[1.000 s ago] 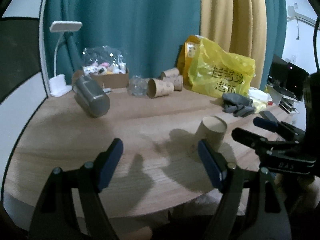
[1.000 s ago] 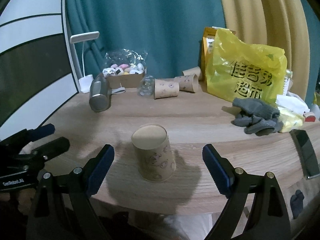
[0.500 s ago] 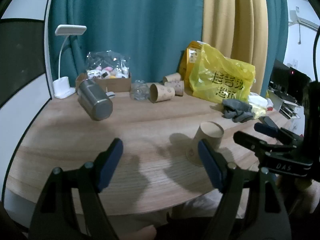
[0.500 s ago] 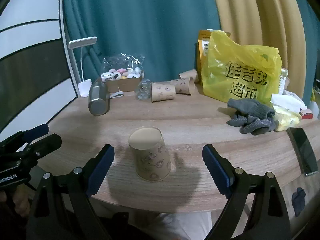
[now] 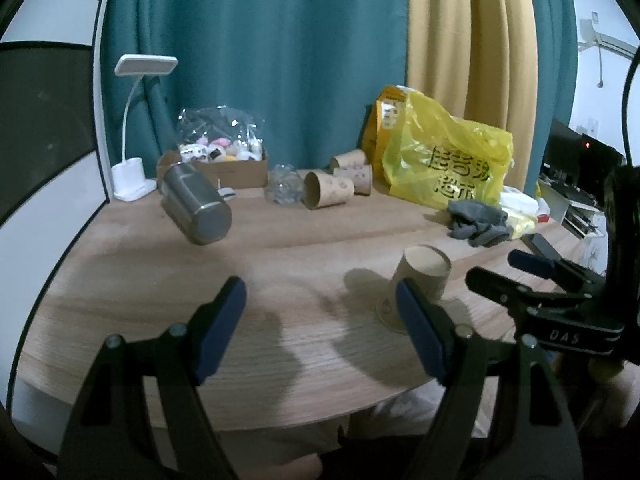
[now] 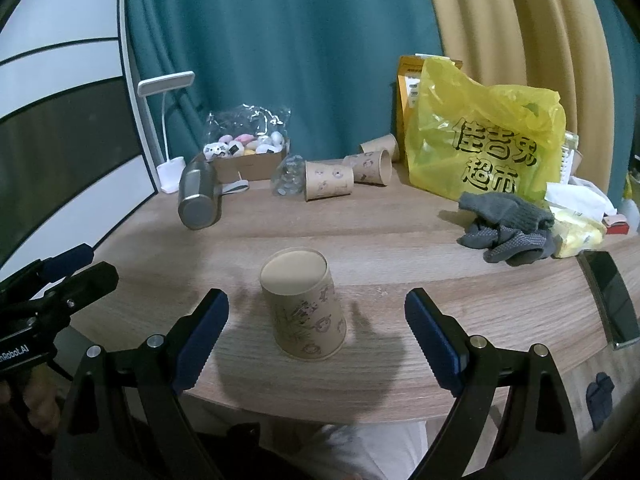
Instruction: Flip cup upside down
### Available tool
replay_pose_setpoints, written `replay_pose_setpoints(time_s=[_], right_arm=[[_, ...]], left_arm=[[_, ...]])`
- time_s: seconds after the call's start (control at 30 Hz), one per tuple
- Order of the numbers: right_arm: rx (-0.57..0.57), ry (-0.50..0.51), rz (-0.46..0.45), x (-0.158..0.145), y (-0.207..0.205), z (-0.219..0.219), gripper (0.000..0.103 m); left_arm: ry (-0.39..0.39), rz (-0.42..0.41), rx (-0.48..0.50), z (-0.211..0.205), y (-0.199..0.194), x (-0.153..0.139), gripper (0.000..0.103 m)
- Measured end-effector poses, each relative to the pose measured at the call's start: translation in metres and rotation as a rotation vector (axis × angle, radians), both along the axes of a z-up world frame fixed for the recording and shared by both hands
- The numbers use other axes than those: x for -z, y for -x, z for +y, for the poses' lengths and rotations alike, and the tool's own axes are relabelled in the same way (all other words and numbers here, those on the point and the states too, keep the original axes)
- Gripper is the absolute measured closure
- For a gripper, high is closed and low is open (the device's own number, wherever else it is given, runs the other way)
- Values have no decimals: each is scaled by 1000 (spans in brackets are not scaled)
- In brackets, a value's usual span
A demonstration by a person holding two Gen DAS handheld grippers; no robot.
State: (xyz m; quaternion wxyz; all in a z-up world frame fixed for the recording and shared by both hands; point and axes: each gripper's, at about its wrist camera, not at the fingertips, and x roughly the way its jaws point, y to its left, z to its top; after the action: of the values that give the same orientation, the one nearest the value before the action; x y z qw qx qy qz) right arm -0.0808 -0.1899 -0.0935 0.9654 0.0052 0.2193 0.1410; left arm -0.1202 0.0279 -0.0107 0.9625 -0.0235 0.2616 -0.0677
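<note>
A brown paper cup with cartoon prints stands upside down, base up, near the front edge of the round wooden table. My right gripper is open and empty, its jaws wide on either side of the cup and a little nearer than it, not touching. In the left wrist view the cup stands at the right, partly behind the right finger. My left gripper is open and empty over the table's front. The right gripper also shows at the right edge of the left wrist view, and the left gripper at the left edge of the right wrist view.
A steel tumbler lies on its side at the back left. Three paper cups lie on their sides at the back, next to a cardboard box of toys, a white lamp, a yellow bag, grey gloves and a phone.
Both grippers have pulled back and risen slightly; the cup appears a little farther off. The cup has not moved and both grippers stay open.
</note>
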Motion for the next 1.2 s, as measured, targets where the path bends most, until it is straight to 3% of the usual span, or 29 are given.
replay_pose_setpoints(time_s=[1.2], right_arm=[[-2, -2, 3, 1, 0, 0, 11]], left_arm=[[17, 17, -1, -4, 2, 2, 24]])
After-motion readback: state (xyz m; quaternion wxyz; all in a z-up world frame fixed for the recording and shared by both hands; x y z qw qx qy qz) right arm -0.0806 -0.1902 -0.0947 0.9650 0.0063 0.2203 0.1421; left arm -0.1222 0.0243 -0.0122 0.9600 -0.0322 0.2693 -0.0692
